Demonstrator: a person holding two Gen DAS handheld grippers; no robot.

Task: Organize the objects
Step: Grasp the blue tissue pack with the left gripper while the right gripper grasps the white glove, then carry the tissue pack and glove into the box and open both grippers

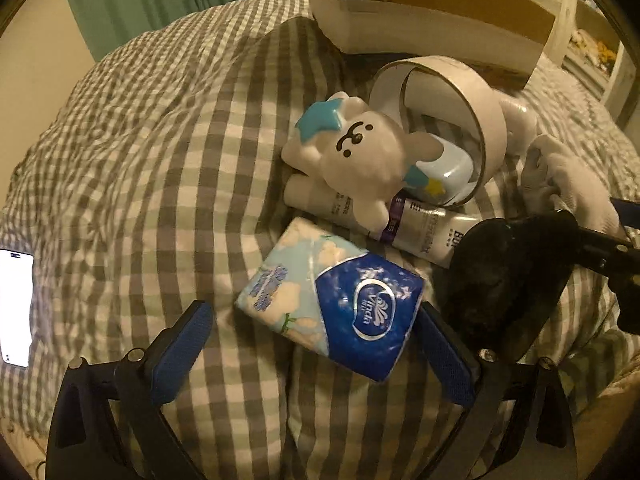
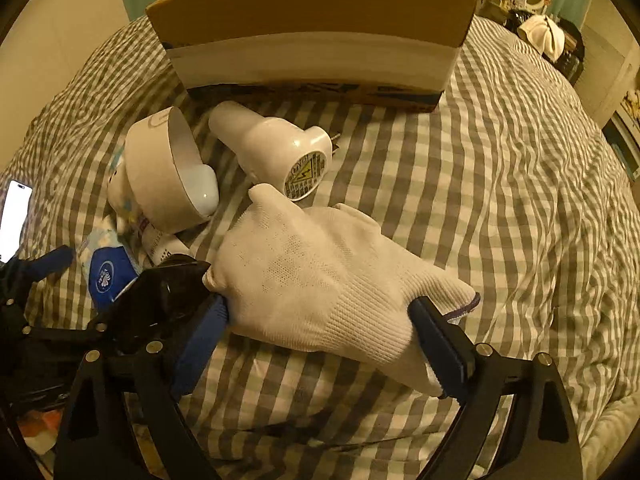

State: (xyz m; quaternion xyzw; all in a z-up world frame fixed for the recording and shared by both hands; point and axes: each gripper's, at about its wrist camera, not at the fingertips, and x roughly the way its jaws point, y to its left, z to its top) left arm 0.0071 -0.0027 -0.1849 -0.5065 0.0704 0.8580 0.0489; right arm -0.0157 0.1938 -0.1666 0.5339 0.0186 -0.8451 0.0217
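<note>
While both grippers are pointed steeply down at the checked bedspread (image 2: 500,168), neither has clamped anything that I can see. The left gripper (image 1: 316,344) has its blue pads spread apart with the tissue pack (image 1: 336,300) lying between them; the right-hand pad looks like it's just at the pack's blue end, the other pad is clear of it. The right gripper (image 2: 320,344) straddles a white knit glove (image 2: 320,280) lying flat on the bedspread, jaws wide, with the pads right at the glove's edges. Can't really tell if they're pressing on it. Just past the tissue pack there's a pile: a white plush toy (image 1: 356,148) with a blue star lying on top of two white tubes (image 1: 420,232), leaning against a white ring-shaped fan (image 1: 452,120) that's tipped over. The fan's white handle (image 2: 272,148) shows in the right view, pointing at the cardboard box (image 2: 312,40) sitting toward the far edge of the bed. A lit phone (image 1: 16,308) sits off at the left edge.
</note>
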